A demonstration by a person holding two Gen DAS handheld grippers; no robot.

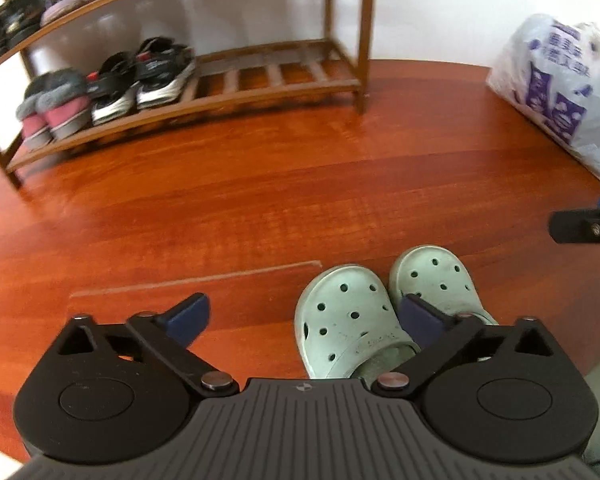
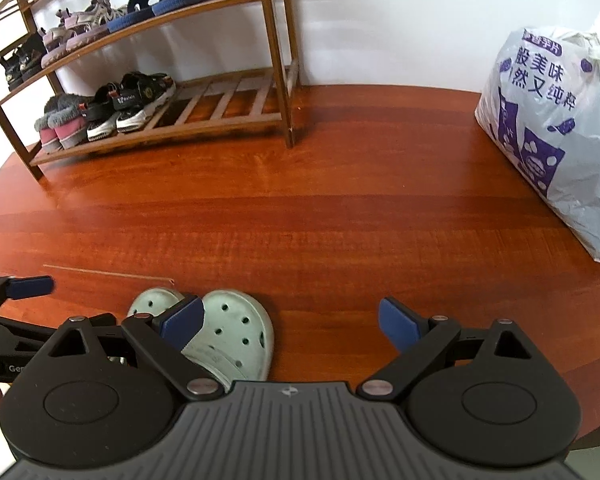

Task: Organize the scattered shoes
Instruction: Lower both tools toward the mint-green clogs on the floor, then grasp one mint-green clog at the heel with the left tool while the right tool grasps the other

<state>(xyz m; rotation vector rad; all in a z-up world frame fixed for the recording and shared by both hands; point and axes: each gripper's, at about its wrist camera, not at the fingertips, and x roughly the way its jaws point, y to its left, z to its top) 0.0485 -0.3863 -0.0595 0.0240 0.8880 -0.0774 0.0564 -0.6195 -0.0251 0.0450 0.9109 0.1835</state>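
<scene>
Two pale green clogs lie side by side on the wood floor, toes pointing toward the rack: the left clog (image 1: pixel 346 316) and the right clog (image 1: pixel 436 276). My left gripper (image 1: pixel 304 312) hangs open just above them. The left clog sits inside the gap near its right finger, which covers the seam between the pair, and neither pad presses on it. My right gripper (image 2: pixel 290 318) is open too. Its left finger overlaps the seam between the left clog (image 2: pixel 152 300) and the right clog (image 2: pixel 236 332). The rest of that gap shows bare floor.
A wooden shoe rack (image 1: pixel 220 106) (image 2: pixel 204 128) stands against the white wall, with slippers and sandals on the left of its bottom shelf and bare slats on the right. A tied white plastic bag (image 1: pixel 560 88) (image 2: pixel 548 120) sits on the floor at right.
</scene>
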